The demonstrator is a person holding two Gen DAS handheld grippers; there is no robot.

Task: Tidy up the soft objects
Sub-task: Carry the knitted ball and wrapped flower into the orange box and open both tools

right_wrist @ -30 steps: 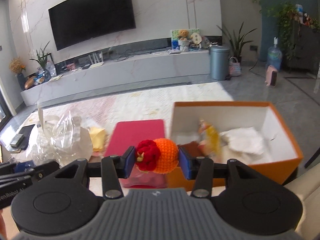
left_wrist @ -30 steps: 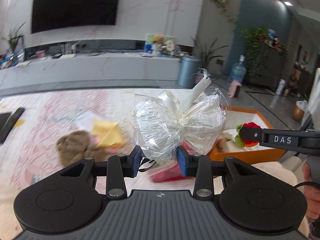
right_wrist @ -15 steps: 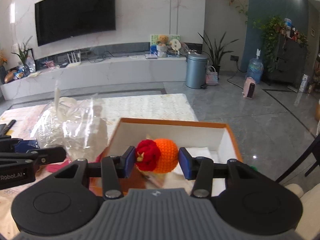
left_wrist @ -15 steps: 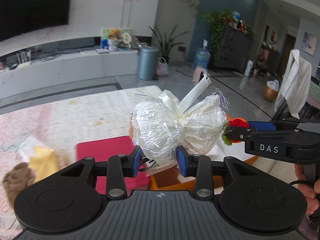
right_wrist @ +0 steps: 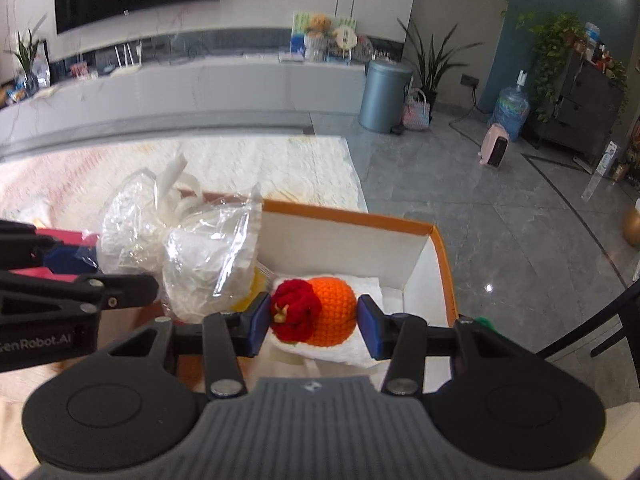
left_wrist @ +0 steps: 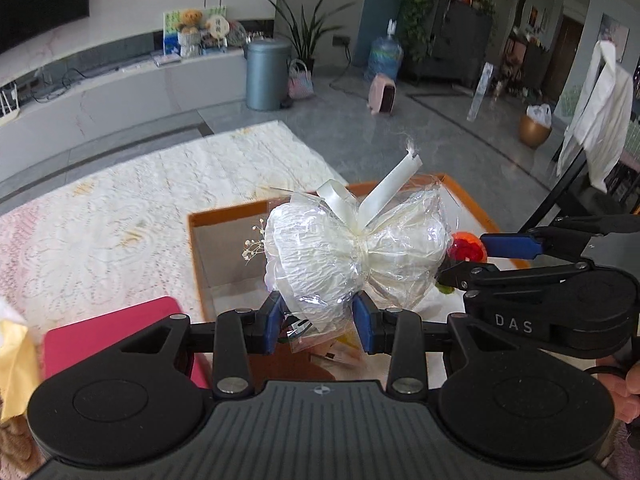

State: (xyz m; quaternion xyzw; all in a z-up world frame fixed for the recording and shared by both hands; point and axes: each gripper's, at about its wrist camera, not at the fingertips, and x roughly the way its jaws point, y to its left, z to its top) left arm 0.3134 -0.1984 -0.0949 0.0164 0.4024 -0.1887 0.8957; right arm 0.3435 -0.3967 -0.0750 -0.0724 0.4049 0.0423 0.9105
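My left gripper point(left_wrist: 318, 322) is shut on a white cellophane-wrapped bundle point(left_wrist: 352, 256) tied with a cream ribbon, held above the orange box point(left_wrist: 192, 220). My right gripper point(right_wrist: 313, 320) is shut on an orange and red crochet toy point(right_wrist: 316, 310), held over the box's white inside point(right_wrist: 400, 256). The bundle also shows in the right wrist view point(right_wrist: 180, 240), just left of the toy. The right gripper shows in the left wrist view point(left_wrist: 472, 258) with the toy point(left_wrist: 466, 246) beside the bundle. White paper point(right_wrist: 360, 348) lies in the box.
A red flat lid point(left_wrist: 112, 340) lies left of the box on the lace-covered table point(left_wrist: 120, 216). A yellow soft item point(left_wrist: 14, 364) sits at the far left. A dark chair frame point(right_wrist: 592, 328) stands at the right.
Both grippers have swung right with their loads and now hang over the orange box. The right gripper and toy have come lower into the box, close beside the bundle.
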